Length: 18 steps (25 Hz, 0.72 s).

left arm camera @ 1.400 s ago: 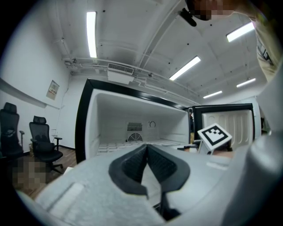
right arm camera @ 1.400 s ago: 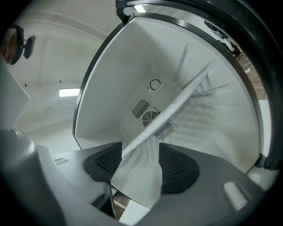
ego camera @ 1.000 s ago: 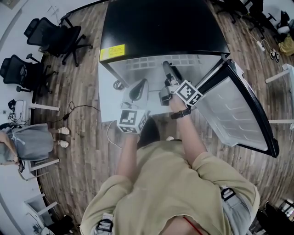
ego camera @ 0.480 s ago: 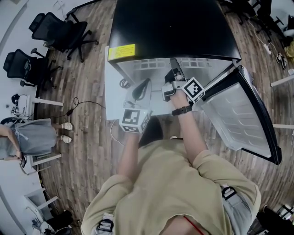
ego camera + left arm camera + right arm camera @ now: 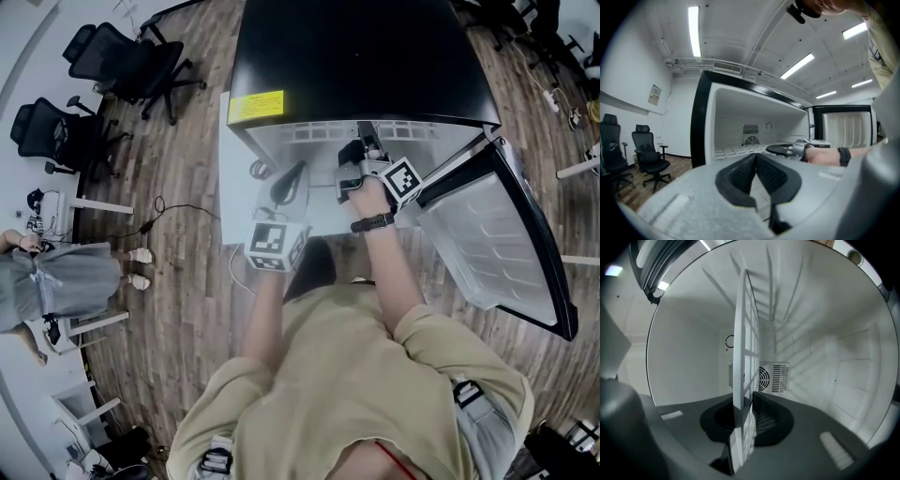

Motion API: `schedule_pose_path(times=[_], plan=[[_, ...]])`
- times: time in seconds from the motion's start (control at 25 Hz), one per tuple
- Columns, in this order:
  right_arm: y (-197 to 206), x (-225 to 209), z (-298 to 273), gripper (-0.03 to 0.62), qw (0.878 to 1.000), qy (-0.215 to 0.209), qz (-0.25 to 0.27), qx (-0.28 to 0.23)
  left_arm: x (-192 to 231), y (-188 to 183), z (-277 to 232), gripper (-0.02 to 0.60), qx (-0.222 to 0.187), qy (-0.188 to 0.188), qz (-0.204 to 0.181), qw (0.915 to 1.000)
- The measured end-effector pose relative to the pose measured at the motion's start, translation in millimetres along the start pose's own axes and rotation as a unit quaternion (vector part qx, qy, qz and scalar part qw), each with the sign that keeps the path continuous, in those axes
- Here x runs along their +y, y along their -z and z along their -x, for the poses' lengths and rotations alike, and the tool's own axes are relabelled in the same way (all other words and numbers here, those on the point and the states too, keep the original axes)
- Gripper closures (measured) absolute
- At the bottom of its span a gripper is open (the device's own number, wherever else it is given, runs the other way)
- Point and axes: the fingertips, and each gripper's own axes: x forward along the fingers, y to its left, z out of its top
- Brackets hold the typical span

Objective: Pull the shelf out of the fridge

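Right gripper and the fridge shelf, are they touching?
Touching. The right gripper view shows the white edge of the shelf standing between the closing jaws of the right gripper, with a pad pressed against its side.

The fridge (image 5: 356,56) stands open toward you; its door (image 5: 487,244), swung out on the right, walls off that side. Inside, the shelf (image 5: 745,333) crosses the cavity, between the closing fingers of your right gripper (image 5: 749,401), with room on both faces back to the vent (image 5: 769,378) on the far wall. Your left gripper (image 5: 757,157) hangs just outside the opening. Leftward, floor (image 5: 187,141) lies open up to the office chairs (image 5: 131,66).
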Motion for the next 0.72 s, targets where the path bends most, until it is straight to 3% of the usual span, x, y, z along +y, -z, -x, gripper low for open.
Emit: schedule_pose_path(times=[0.72], plan=[[6.9, 8.4, 13.9, 0.558, 0.999, 0.013, 0.020, 0.046, -25.7, -13.3, 3.5, 0.580, -0.018, 0.020, -0.002, 0.9996]])
